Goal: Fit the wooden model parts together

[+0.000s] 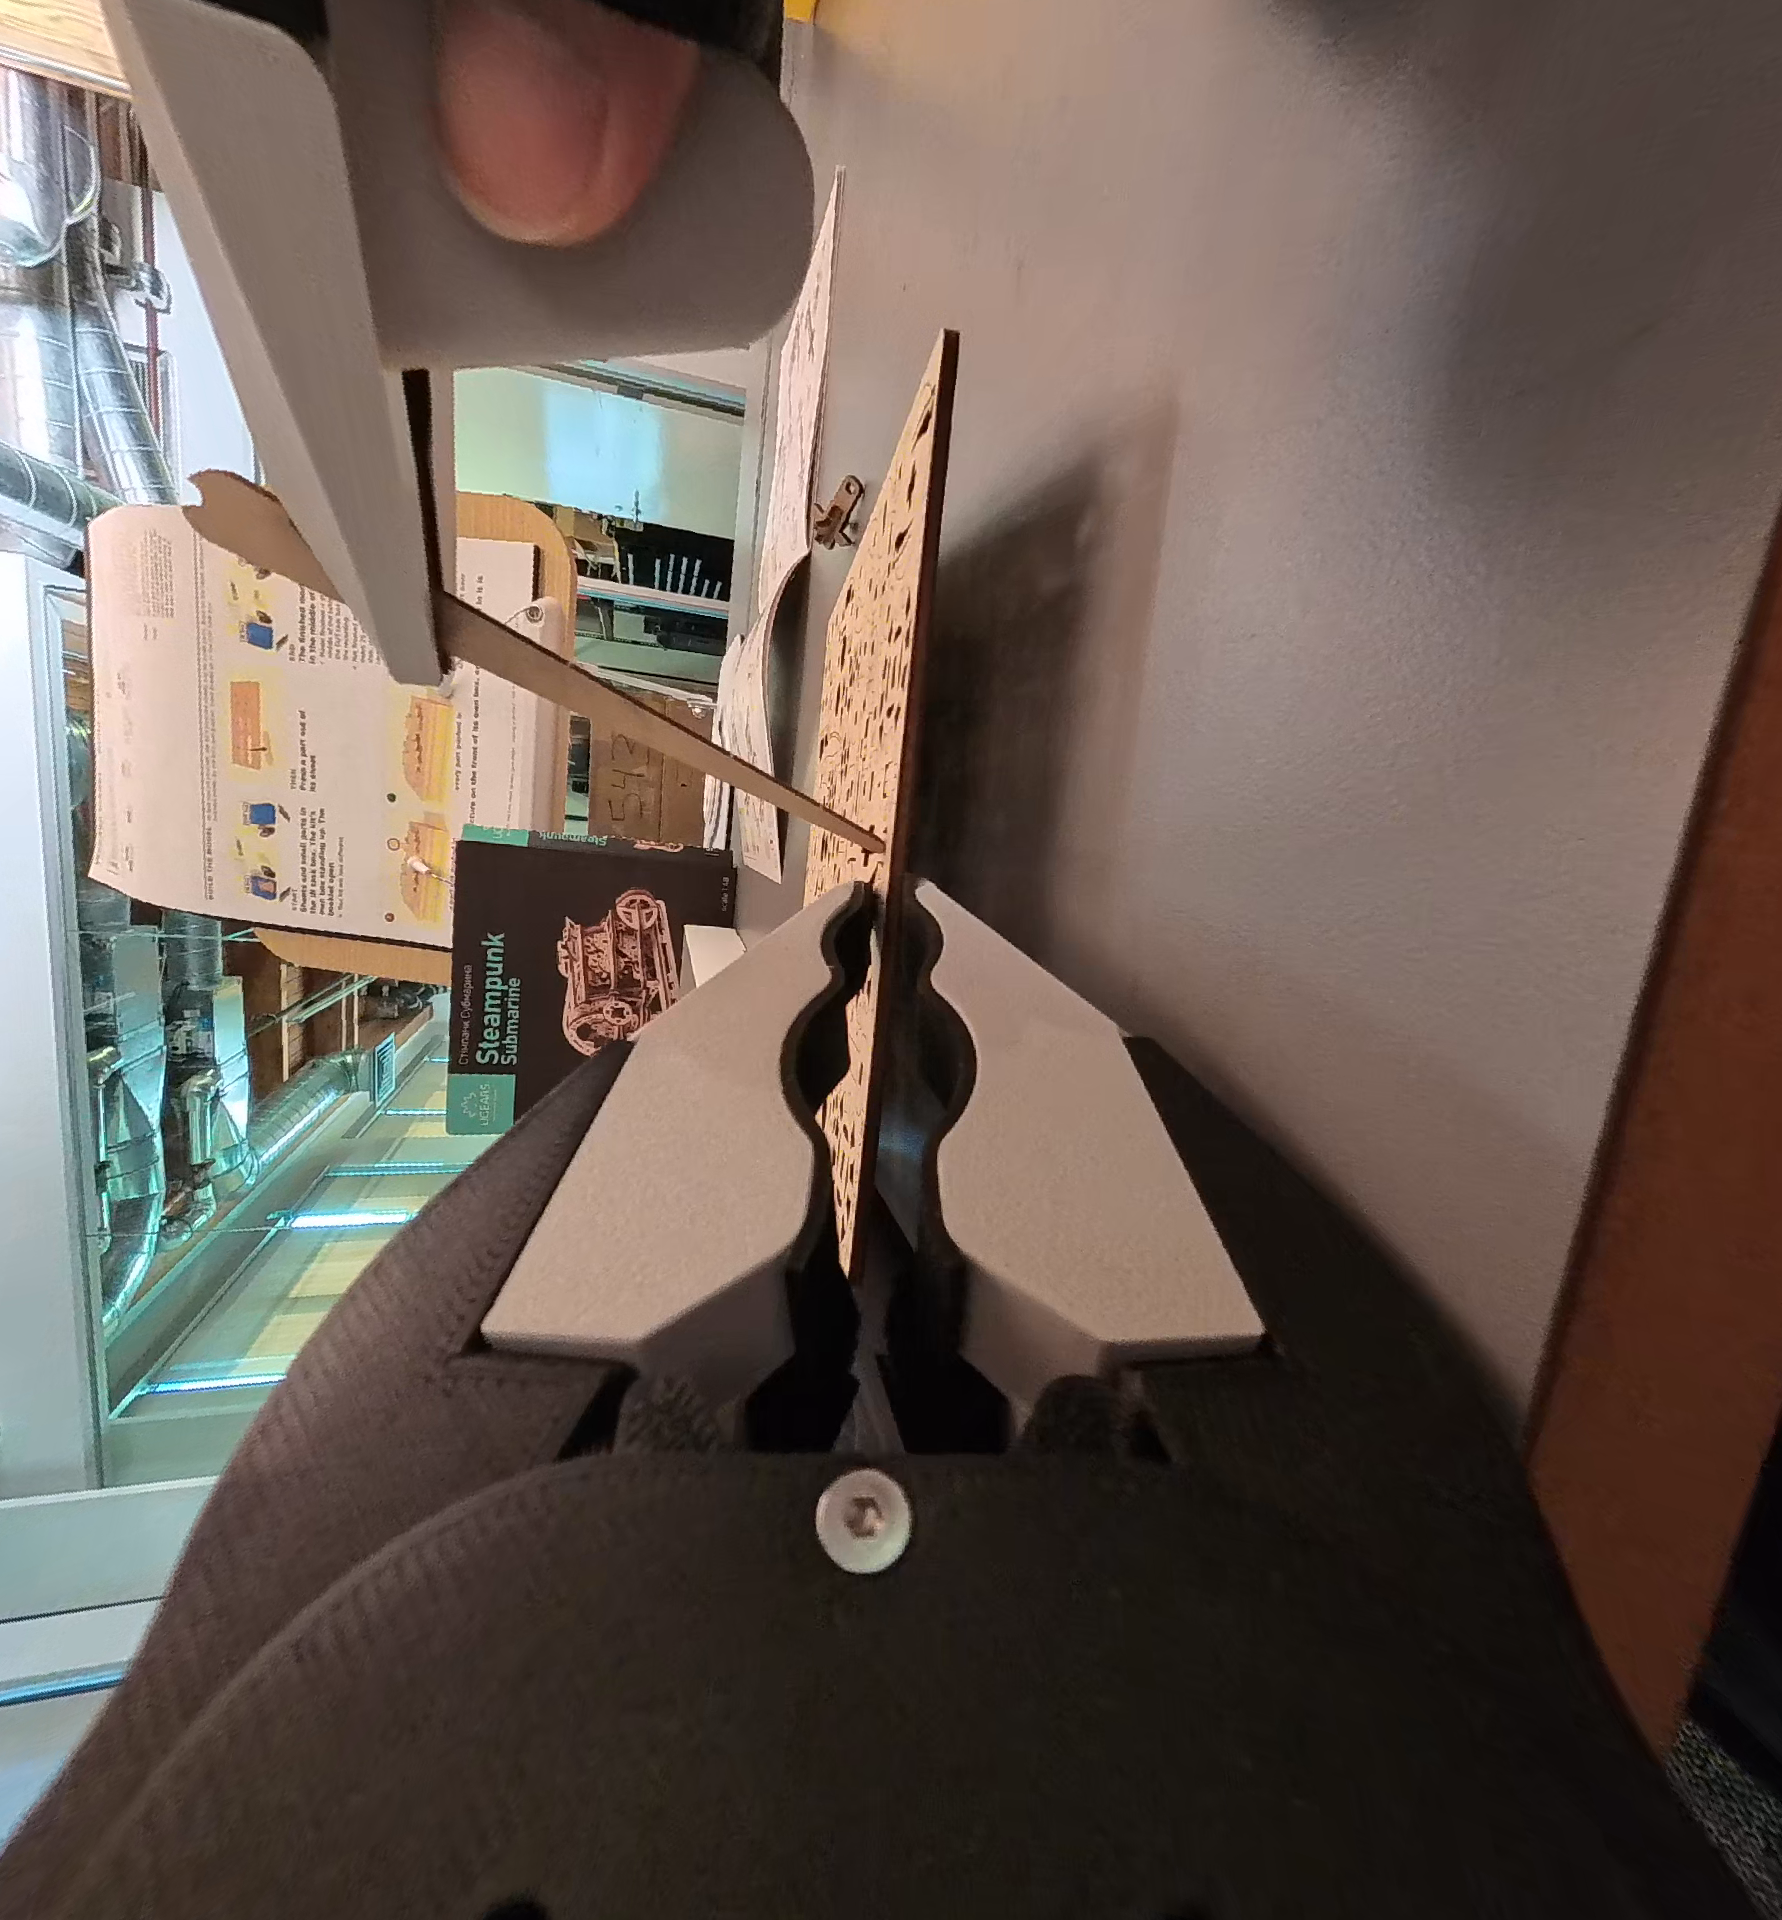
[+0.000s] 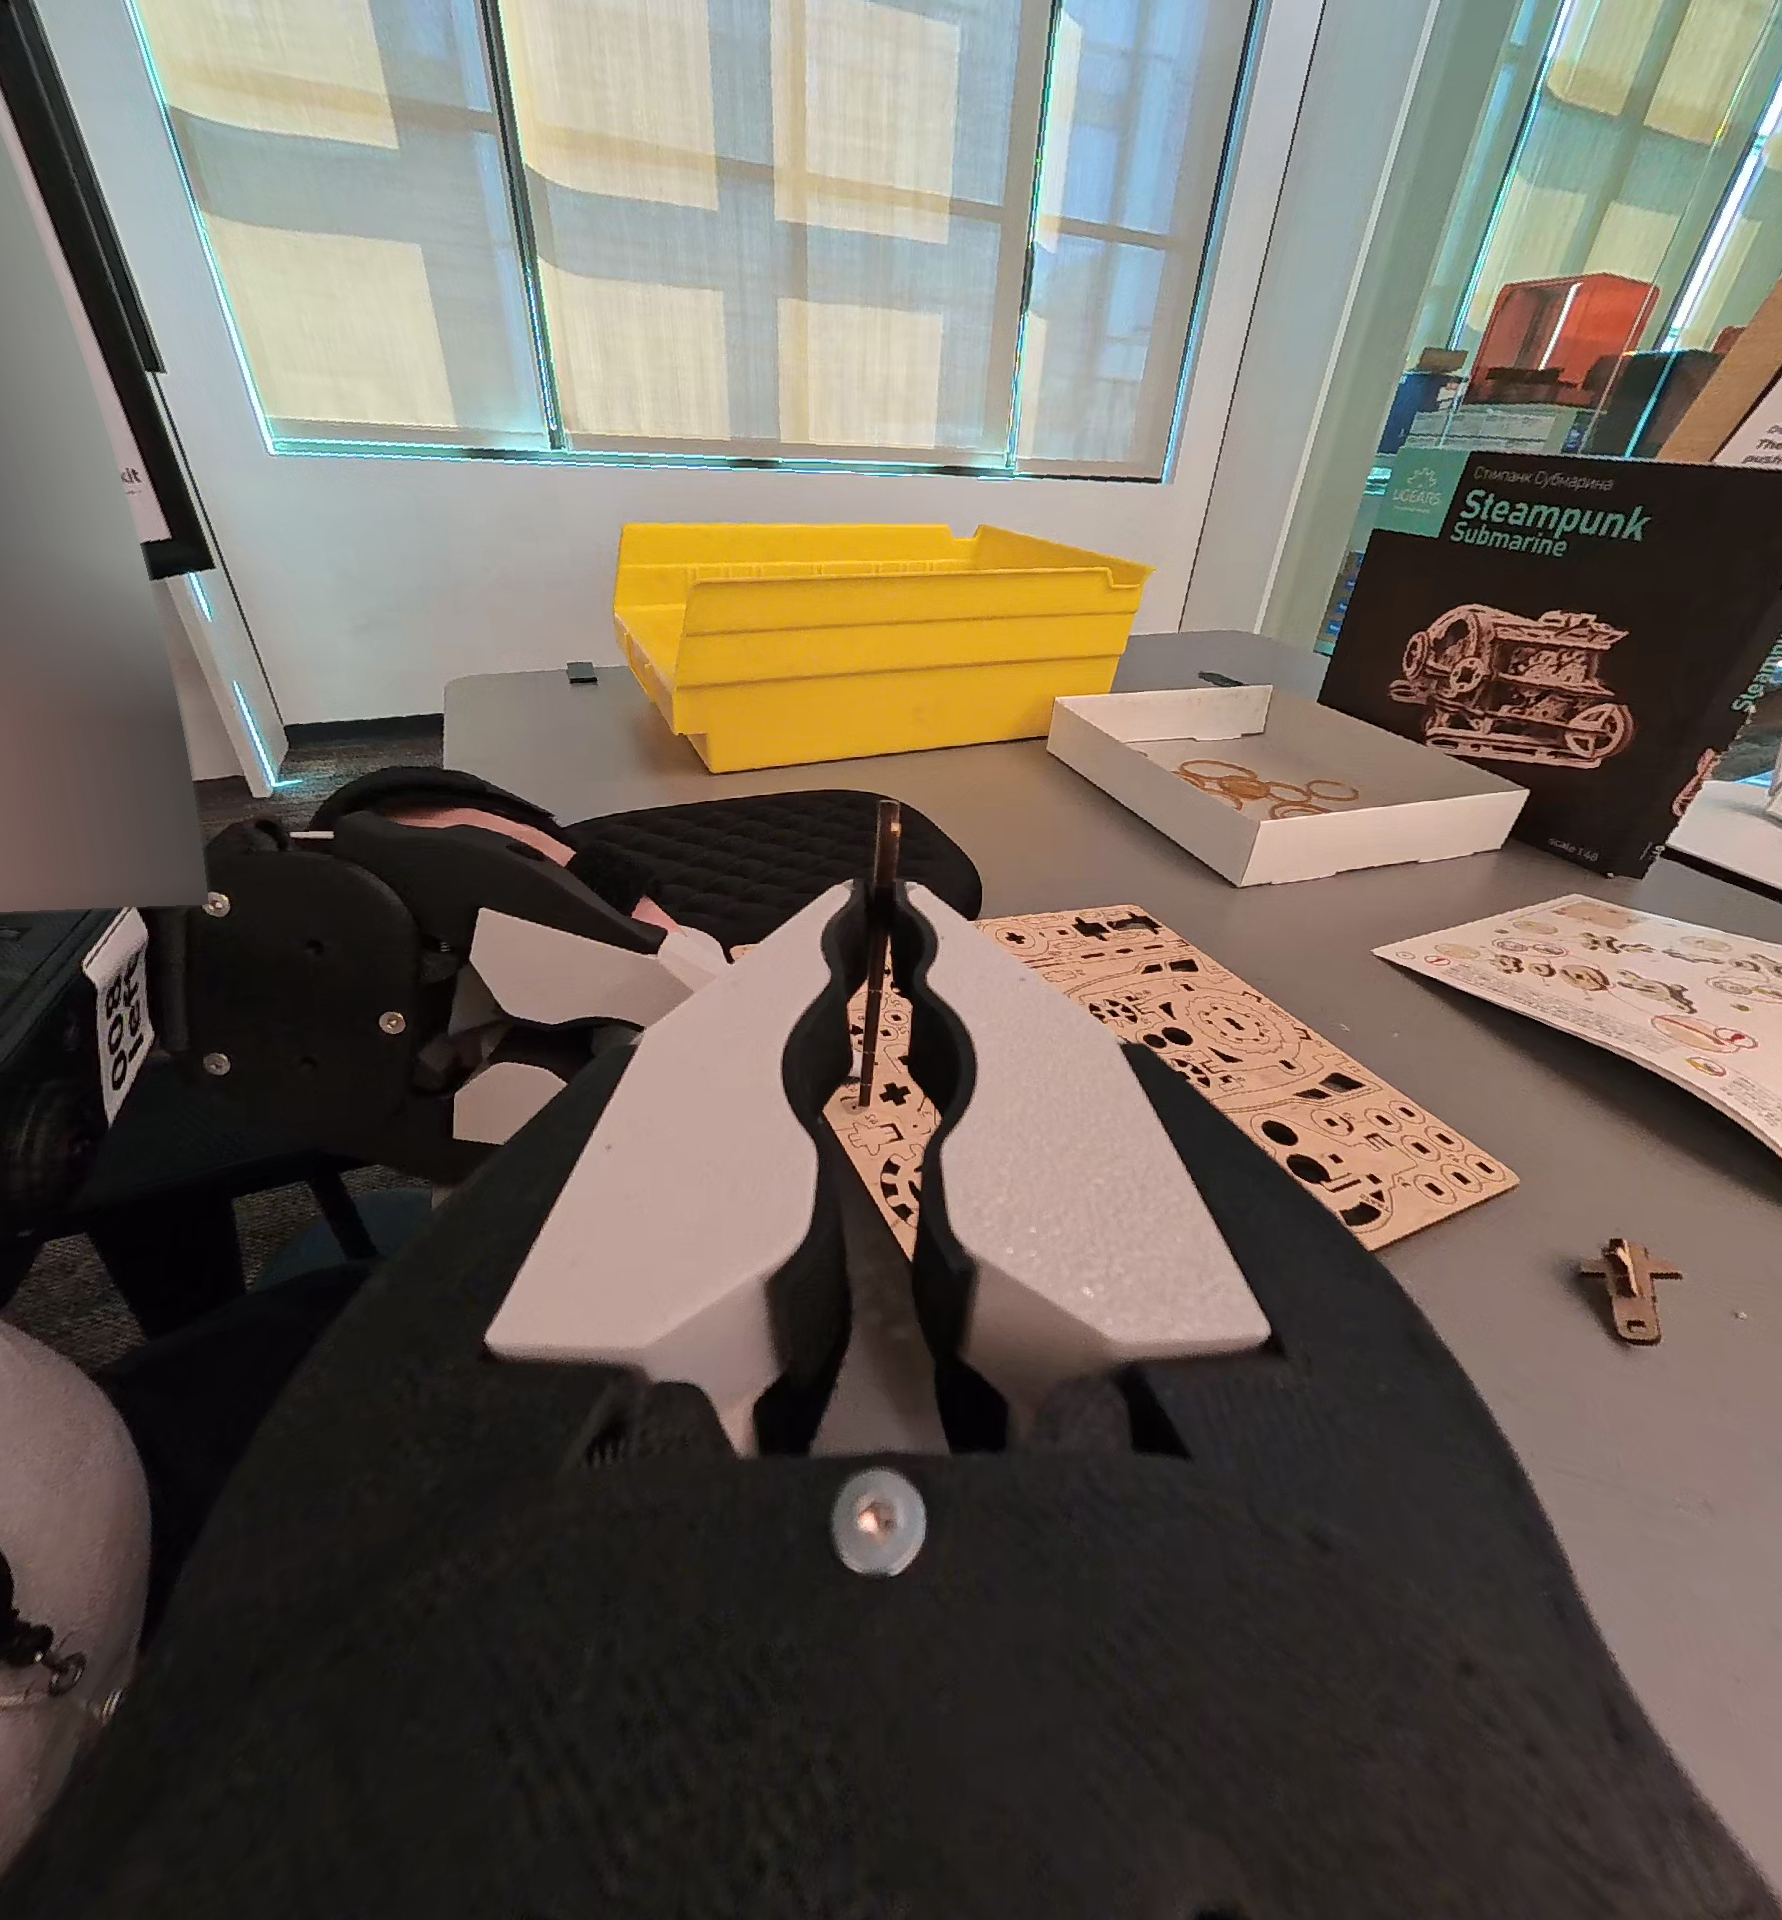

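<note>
Grey and smooth, the tabletop (image 2: 1552, 1174) sits before a wide window with pale blinds (image 2: 721, 229) set in a white wall. Near the table's far edge stands a ribbed yellow plastic bin (image 2: 866, 644), and beside it a shallow white cardboard tray (image 2: 1271, 831) holds thin wooden rings. A dark kit box (image 2: 1552, 665) stands upright at the far right, with a printed instruction sheet (image 2: 1635, 1008) lying flat towards the right edge. A small assembled wooden piece (image 2: 1625, 1288) lies alone near the front.

The laser-cut plywood sheet (image 2: 1282, 1081), pale and full of punched holes, lies at the table's near edge. The left gripper (image 1: 892, 904) pinches that sheet's edge between its grey scalloped fingers. The right gripper (image 2: 882, 894) clamps a thin dark wooden strip (image 2: 879, 966), whose tip touches the sheet.
</note>
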`<state>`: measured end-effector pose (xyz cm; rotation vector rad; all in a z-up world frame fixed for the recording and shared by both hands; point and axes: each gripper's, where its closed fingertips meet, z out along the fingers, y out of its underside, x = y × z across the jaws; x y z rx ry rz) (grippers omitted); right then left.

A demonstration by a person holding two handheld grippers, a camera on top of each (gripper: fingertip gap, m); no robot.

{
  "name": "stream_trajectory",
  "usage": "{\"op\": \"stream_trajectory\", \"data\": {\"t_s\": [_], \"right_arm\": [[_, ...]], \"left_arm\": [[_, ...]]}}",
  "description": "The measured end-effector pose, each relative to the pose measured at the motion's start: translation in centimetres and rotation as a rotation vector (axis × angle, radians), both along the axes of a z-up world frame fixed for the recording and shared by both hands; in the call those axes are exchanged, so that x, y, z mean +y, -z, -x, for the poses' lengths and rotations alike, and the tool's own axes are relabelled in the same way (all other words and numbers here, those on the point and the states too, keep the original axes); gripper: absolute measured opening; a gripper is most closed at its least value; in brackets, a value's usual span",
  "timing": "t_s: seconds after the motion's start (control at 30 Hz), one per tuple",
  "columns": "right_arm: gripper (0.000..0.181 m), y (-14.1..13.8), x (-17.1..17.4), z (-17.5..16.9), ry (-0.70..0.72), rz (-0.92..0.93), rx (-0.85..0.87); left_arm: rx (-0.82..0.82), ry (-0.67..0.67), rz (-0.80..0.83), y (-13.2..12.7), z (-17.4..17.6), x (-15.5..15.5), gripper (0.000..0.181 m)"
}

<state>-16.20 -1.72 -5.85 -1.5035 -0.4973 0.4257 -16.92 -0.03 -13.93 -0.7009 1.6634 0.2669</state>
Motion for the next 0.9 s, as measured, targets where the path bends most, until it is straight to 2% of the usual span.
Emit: {"op": "stream_trajectory", "data": {"t_s": [0.9], "right_arm": [[0.003,-0.02,-0.29,0.63,0.054,-0.059,-0.122]], "left_arm": [[-0.005,-0.006,-0.008,-0.13,0.05,0.20,0.003]]}}
